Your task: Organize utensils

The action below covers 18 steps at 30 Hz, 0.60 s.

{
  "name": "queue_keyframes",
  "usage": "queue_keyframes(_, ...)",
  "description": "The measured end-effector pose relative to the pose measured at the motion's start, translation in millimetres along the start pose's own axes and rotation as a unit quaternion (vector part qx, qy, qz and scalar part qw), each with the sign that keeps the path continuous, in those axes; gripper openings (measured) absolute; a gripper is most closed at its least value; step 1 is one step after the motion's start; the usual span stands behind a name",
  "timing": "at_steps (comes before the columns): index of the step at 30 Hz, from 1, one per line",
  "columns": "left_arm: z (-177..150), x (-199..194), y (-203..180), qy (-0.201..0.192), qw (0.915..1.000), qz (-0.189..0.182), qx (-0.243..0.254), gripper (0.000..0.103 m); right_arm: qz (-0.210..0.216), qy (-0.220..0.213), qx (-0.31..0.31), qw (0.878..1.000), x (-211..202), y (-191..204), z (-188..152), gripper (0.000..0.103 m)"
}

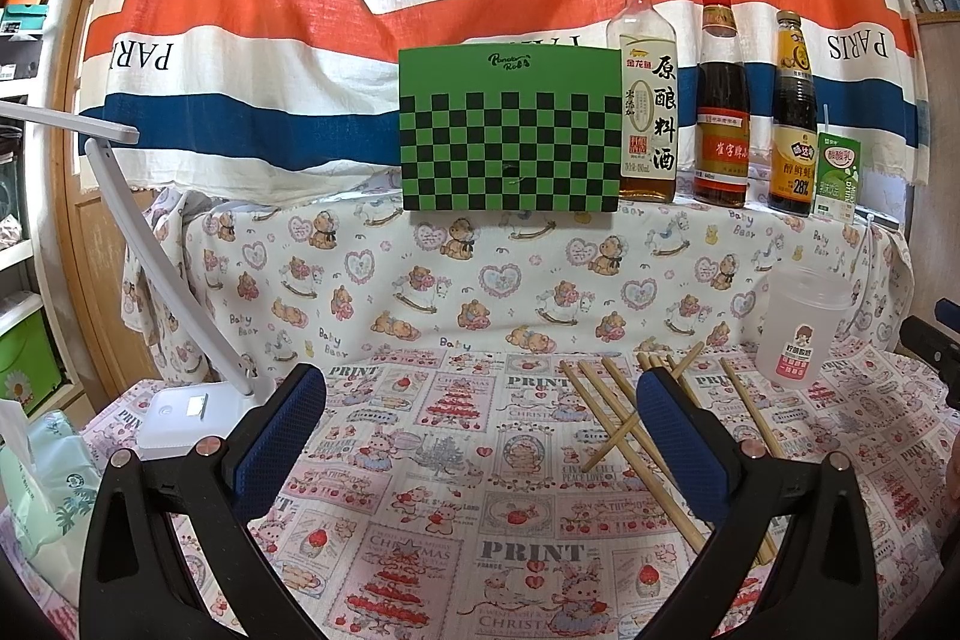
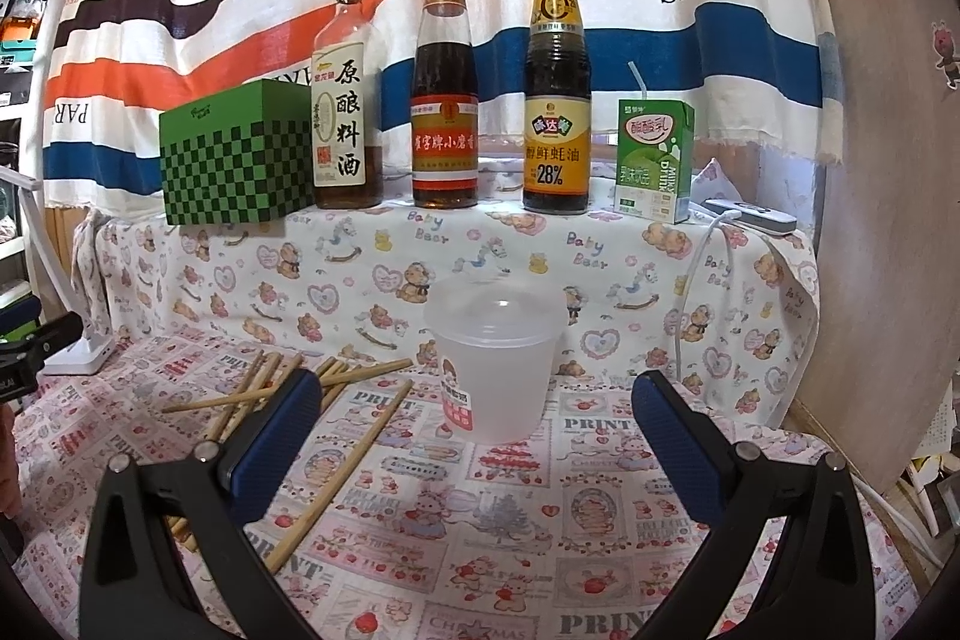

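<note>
Several wooden chopsticks [image 1: 606,403] lie scattered and crossed on the printed tablecloth; the right wrist view has the chopsticks [image 2: 354,451] at left. A frosted plastic cup [image 1: 795,325] stands upright to their right; in the right wrist view this cup [image 2: 495,361] is straight ahead. My left gripper [image 1: 480,424] is open, hovering with its right finger over the chopsticks and nothing between its pads. My right gripper [image 2: 474,430] is open too, just short of the cup, holding nothing.
On a raised shelf behind stand a green checkered box [image 1: 510,130], three sauce bottles [image 2: 444,100] and a milk carton [image 2: 654,160]. A white desk lamp [image 1: 180,400] and a tissue pack [image 1: 42,484] sit at the left. A white cable [image 2: 699,280] hangs at right.
</note>
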<state>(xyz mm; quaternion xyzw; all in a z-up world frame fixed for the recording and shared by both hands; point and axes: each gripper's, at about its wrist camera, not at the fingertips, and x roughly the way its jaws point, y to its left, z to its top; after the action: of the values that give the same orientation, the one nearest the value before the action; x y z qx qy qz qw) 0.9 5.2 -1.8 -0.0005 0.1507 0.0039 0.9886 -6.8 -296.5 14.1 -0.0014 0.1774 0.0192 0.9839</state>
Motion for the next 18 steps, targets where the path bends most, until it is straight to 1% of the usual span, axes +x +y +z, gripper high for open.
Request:
queue_keyframes(5,0.1,-0.4,-0.3,0.0,1.0,0.001,0.0,0.103,-0.002,0.002,0.003,1.0,0.1,0.0,-0.4,0.103)
queue_keyframes(9,0.2,0.5,1.2,-0.001,1.0,-0.001,0.0,0.103,-0.008,0.013,0.013,1.0,1.5,-1.6,-0.9,0.103)
queue_keyframes(11,0.8,-0.2,0.1,-0.003,1.0,-0.002,-0.001,0.103,0.002,0.019,0.013,1.0,2.3,-1.9,-1.5,0.103)
queue_keyframes(14,2.1,3.8,0.5,0.007,0.9999,-0.014,0.0,0.103,0.032,0.06,0.004,0.998,9.3,1.4,-2.6,0.103)
queue_keyframes(15,2.9,5.6,0.4,0.009,0.9997,-0.021,0.003,0.103,0.04,0.065,0.009,0.997,10.0,1.4,-2.8,0.103)
queue_keyframes(18,3.6,5.5,0.0,0.006,0.9997,-0.025,0.004,0.103,0.017,0.056,0.02,0.998,5.6,1.4,-4.6,0.103)
